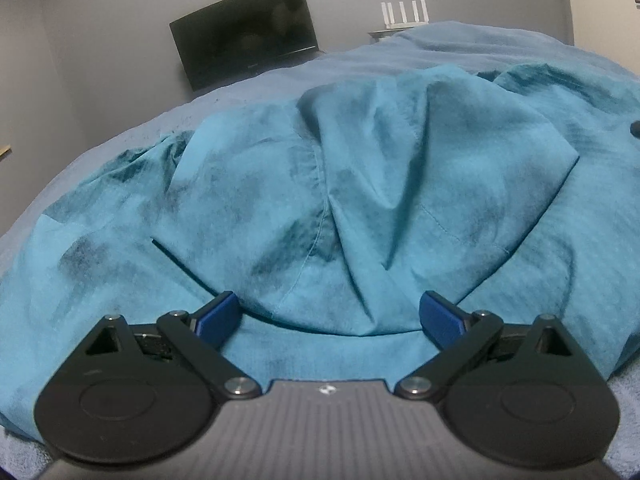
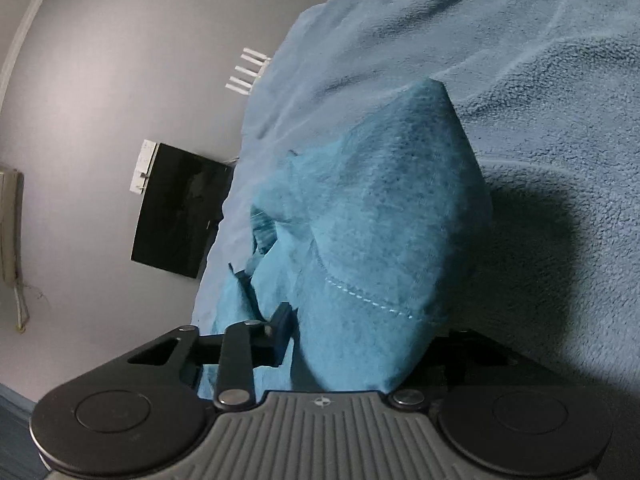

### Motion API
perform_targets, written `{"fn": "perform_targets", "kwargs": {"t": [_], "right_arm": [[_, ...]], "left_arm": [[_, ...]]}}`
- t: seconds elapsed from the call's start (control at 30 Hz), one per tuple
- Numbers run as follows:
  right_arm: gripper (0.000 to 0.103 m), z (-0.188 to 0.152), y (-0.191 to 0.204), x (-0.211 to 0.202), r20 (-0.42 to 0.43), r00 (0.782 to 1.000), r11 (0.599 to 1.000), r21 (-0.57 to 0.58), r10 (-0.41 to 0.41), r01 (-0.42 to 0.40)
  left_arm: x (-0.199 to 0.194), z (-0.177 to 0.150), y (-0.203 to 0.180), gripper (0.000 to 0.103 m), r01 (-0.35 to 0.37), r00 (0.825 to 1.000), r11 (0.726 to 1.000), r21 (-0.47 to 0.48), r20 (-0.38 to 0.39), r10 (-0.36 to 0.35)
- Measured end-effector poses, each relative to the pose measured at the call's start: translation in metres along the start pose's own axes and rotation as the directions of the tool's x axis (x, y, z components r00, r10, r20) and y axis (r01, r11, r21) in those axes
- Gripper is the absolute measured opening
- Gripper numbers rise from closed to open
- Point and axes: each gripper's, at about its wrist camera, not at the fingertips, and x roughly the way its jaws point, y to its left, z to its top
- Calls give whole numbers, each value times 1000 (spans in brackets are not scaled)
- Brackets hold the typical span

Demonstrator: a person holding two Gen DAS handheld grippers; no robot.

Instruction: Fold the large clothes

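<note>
A large teal garment [image 1: 320,184] lies crumpled on a blue-grey blanket [image 1: 360,60]. My left gripper [image 1: 330,314] is open, its blue pads [image 1: 218,314] spread wide just above the garment's near folded edge, holding nothing. In the right wrist view my right gripper [image 2: 352,344] is shut on a bunched fold of the teal garment [image 2: 384,216], which stands up over the jaws and hides the right finger. Only the left finger [image 2: 284,328] shows beside the cloth. The view is tilted.
The blanket [image 2: 540,80] covers the whole surface. A black monitor [image 1: 244,36] leans on the grey wall behind, with a white router [image 1: 404,14] to its right. A dark object [image 1: 635,129] pokes in at the right edge.
</note>
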Motion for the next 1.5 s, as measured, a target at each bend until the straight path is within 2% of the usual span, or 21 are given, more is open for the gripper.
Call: {"fn": "perform_targets", "kwargs": {"t": [0.1, 0.2, 0.3, 0.4, 0.47, 0.53, 0.6, 0.7, 0.87, 0.9, 0.97, 1.0, 1.03, 1.07, 1.1, 1.2, 1.3, 1.37, 1.43, 1.47, 1.5], "right_arm": [[17, -6, 15, -8, 13, 1000, 992, -129, 11, -9], [11, -20, 51, -23, 30, 998, 934, -354, 53, -39], [10, -53, 101, -44, 53, 993, 786, -617, 103, -49], [9, -94, 143, -58, 22, 986, 617, -782, 163, -85], [9, -118, 167, -65, 2, 983, 513, -853, 184, -94], [9, -134, 185, -68, -9, 983, 443, -892, 183, -91], [10, -147, 200, -68, -24, 985, 389, -917, 170, -89], [10, -175, 218, -69, -43, 989, 271, -959, 138, -80], [10, -229, 249, -49, -101, 991, 92, -990, 84, -108], [10, -240, 254, -43, -109, 991, 60, -992, 79, -114], [10, -264, 259, -42, -130, 989, 2, -991, 64, -131], [10, -277, 261, -37, -141, 989, -29, -990, 52, -139], [10, -289, 259, -47, -151, 988, -57, -987, 46, -148], [10, -301, 257, -49, -160, 986, -87, -984, 37, -157], [10, -314, 256, -47, -172, 985, -117, -979, 26, -168], [10, -358, 240, -66, -206, 979, -205, -958, -4, -202], [9, -393, 237, -59, -238, 971, -264, -934, -36, -239], [9, -413, 239, -53, -248, 968, -284, -925, -49, -251], [10, -423, 237, -51, -258, 965, -285, -922, -53, -263], [10, -426, 236, -52, -266, 963, -283, -921, -52, -269], [11, -430, 237, -49, -269, 962, -281, -920, -52, -273]], "left_arm": [[0, -2, 1, 98, -3, 1000, 1000, 4, 7, 3], [-2, -7, 6, 98, 5, 1000, 1000, -3, 9, -5], [-3, -10, 6, 98, 1, 1000, 1000, 8, 14, -1], [-8, -7, 9, 97, 11, 1000, 999, 32, 10, -11], [-17, 2, 23, 96, 62, 998, 997, 50, 2, -62], [-41, 9, 61, 96, 92, 993, 995, -35, 81, -89], [-64, 13, 113, 96, 115, 982, 972, -206, 169, -81], [-83, 11, 192, 96, 109, 981, 896, -431, 189, -28], [-95, -24, 274, 96, 229, 966, 748, -623, 239, -96], [-96, -35, 286, 96, 265, 959, 695, -668, 259, -116], [-95, -54, 302, 96, 357, 933, 550, -755, 321, -166], [-91, -62, 311, 96, 416, 909, 458, -786, 364, -201], [-87, -67, 318, 96, 466, 884, 389, -795, 407, -229], [-83, -70, 323, 96, 510, 859, 339, -791, 446, -251], [-82, -72, 325, 96, 548, 834, 310, -777, 481, -271], [-77, -70, 325, 96, 621, 778, 294, -727, 528, -339], [-71, -67, 320, 96, 635, 764, 323, -701, 508, -398], [-68, -64, 313, 95, 610, 786, 374, -699, 471, -401], [-62, -66, 310, 76, 544, 834, 429, -721, 404, -377], [-54, -69, 312, 62, 517, 847, 428, -741, 370, -382], [-49, -73, 312, 56, 510, 847, 412, -755, 360, -391]]}}
